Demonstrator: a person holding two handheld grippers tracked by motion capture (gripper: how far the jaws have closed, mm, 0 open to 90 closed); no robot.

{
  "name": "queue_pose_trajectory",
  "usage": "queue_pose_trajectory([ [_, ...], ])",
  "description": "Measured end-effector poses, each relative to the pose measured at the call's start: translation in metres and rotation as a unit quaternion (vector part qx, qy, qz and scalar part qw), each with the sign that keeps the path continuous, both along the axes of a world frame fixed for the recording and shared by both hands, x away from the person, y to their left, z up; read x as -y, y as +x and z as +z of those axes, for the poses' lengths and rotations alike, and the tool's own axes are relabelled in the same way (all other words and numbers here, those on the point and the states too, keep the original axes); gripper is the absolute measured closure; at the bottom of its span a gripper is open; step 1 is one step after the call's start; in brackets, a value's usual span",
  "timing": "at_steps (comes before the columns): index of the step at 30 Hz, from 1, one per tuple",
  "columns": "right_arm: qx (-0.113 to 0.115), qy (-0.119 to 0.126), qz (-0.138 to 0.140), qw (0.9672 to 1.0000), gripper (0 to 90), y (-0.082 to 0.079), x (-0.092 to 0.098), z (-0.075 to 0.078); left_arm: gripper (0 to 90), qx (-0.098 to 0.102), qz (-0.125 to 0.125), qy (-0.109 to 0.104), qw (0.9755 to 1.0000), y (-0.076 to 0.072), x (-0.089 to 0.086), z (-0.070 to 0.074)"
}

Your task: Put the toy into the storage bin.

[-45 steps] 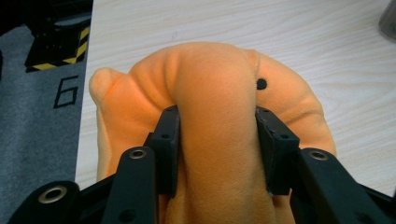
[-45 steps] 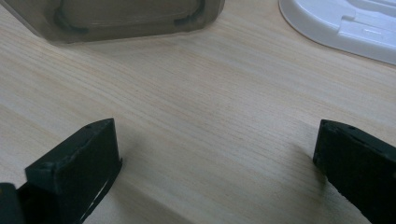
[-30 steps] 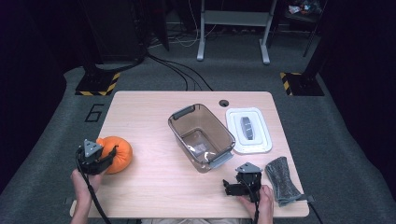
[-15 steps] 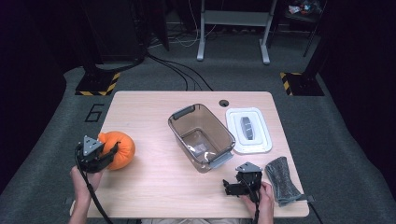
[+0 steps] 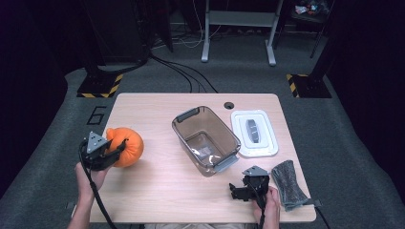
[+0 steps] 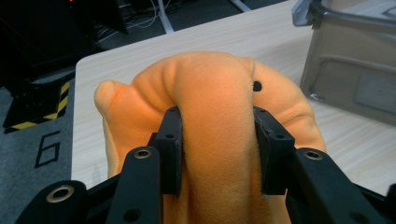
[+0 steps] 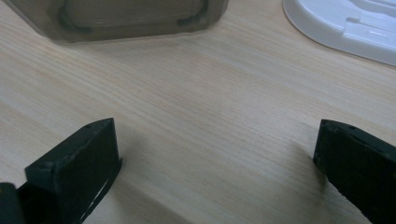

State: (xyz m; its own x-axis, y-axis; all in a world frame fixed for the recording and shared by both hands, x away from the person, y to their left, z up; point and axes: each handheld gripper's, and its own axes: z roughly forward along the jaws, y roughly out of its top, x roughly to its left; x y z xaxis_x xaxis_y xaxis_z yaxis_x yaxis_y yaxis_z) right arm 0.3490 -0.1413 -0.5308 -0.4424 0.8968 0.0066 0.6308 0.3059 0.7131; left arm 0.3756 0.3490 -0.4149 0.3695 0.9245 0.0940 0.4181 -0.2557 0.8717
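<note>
Squeezing soft orange pumpkin toy (image 6: 215,116) with my left gripper (image 5: 101,151), jaws pinching it from both sides. Toy sitting at left edge of table (image 5: 157,191), well apart from clear box (image 5: 206,139). My right gripper (image 5: 247,188) resting near white lid (image 5: 254,133) and grey cloth (image 5: 286,183), jaws spread wide, holding nothing.

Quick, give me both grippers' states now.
Left gripper: closed on the orange plush toy.
Right gripper: open, holding nothing, over the table.
</note>
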Motion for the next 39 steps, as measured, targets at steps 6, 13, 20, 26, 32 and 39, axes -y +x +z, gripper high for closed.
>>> queue_pose_trajectory([
  [6,0.003,-0.004,0.005,1.0,0.0,0.001,0.002,0.0,60.0,0.003,-0.019,-0.005,0.9998,0.006,0.005,0.009],
  [13,0.002,-0.004,0.006,1.0,0.0,0.001,0.002,0.0,59.9,0.009,-0.033,-0.007,0.9994,0.014,0.009,0.02],
  [20,0.003,-0.005,0.005,1.0,0.0,0.001,0.002,0.0,59.8,0.015,-0.049,-0.011,0.9986,0.025,0.017,0.03],
  [26,0.002,-0.004,0.006,1.0,0.0,0.001,0.002,0.0,59.3,0.021,-0.057,-0.007,0.9982,0.033,0.025,0.038],
  [32,0.003,-0.004,0.005,1.0,0.0,0.001,0.002,0.0,59.1,0.029,-0.068,-0.005,0.9972,0.04,0.034,0.05],
  [39,0.003,-0.005,0.006,1.0,0.0,0.001,0.002,0.0,59.2,0.035,-0.085,0.003,0.9957,0.047,0.046,0.061],
])
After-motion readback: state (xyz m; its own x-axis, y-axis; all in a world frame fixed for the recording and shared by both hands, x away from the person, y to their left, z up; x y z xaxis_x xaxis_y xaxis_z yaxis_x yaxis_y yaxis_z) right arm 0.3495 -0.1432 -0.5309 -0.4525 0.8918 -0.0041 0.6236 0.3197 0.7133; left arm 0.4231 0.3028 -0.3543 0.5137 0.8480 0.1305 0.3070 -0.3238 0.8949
